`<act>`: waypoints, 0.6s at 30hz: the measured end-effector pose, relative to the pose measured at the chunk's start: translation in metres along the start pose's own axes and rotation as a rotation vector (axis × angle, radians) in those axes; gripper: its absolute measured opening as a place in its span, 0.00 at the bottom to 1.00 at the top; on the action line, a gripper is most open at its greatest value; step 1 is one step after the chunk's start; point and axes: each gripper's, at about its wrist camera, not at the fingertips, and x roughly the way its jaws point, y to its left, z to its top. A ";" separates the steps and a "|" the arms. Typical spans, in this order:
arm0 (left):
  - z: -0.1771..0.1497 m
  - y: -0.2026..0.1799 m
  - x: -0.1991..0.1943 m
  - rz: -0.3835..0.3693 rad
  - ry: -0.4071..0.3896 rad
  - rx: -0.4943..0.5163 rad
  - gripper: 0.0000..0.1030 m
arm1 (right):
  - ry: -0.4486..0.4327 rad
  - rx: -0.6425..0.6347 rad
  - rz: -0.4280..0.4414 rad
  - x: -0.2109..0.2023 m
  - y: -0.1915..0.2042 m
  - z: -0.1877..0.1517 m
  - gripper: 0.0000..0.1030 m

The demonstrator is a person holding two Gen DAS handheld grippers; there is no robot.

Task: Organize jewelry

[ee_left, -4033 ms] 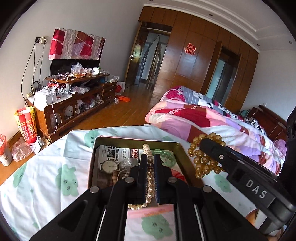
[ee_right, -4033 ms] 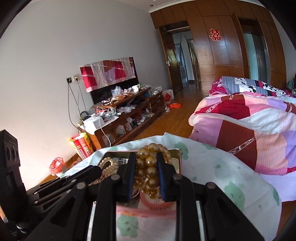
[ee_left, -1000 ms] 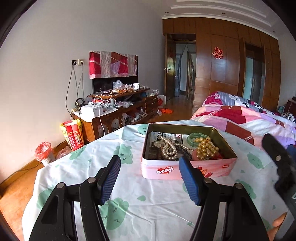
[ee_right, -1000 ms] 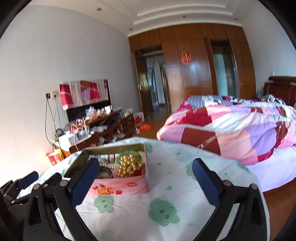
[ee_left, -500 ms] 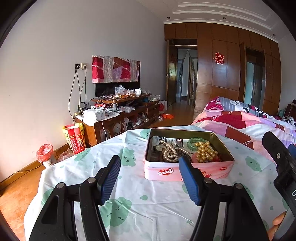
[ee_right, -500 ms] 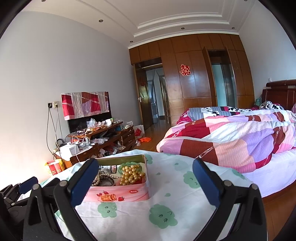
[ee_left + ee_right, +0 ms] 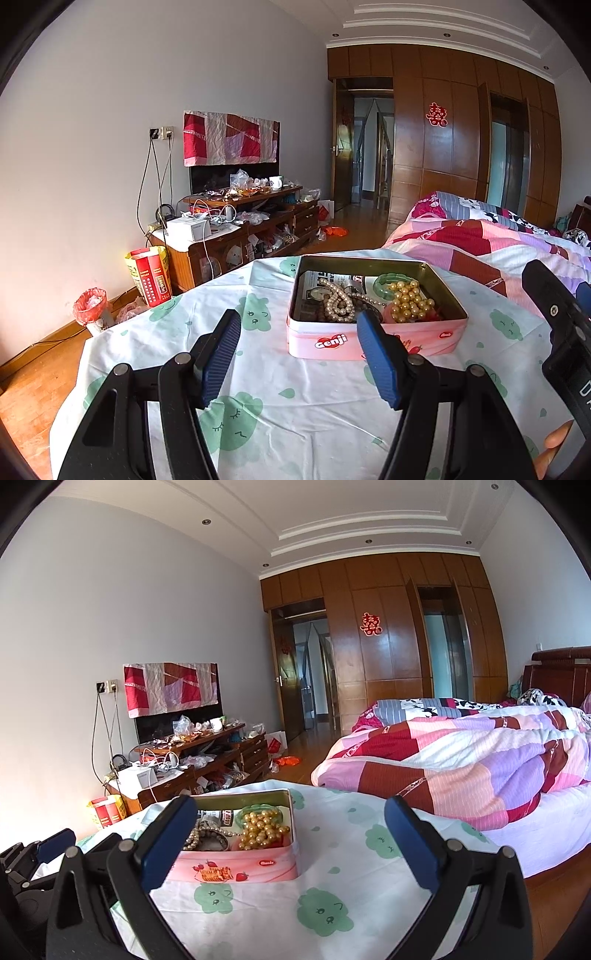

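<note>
Both tongs hang above the worktop (image 7: 314,402), which is draped in a white cloth with green cloud faces, and both are spread wide with nothing between their blue pads. The left tongs (image 7: 299,354) point at the pink tin (image 7: 373,341); the tin sits just ahead of them, and the right-hand pad (image 7: 376,354) overlaps the tin's near wall in this view, hiding part of the red print there. The right tongs (image 7: 291,843) have the same tin (image 7: 240,866) ahead and toward their left finger, whose pad (image 7: 166,840) covers the tin's near left corner.

Inside the tin, from the left wrist view, a pale pearl strand (image 7: 338,302) lies left of centre, a heap of gold beads (image 7: 410,301) lies to its right, and a green bangle (image 7: 388,282) sits behind the gold beads, partly buried under them. A watch face (image 7: 317,293) shows beside the pearls, though its strap is hard to make out. Printed paper (image 7: 332,277) lines the far end; the text is too small to read. Darker items under the pearls cannot be identified.

At the right edge of the left wrist view the body of the other tool is cut off, with a fingertip (image 7: 557,439) of the holding hand peeking below it. Beyond the worktop, a bed with a patchwork quilt (image 7: 461,760) fills the right side.
</note>
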 end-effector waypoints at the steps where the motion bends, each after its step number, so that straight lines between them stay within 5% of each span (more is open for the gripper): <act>1: 0.000 0.000 0.000 0.000 0.001 0.001 0.64 | -0.001 0.000 0.000 0.000 0.000 0.000 1.00; 18: 0.000 0.001 0.000 0.003 -0.003 0.002 0.64 | 0.000 0.000 0.000 0.000 0.000 0.001 1.00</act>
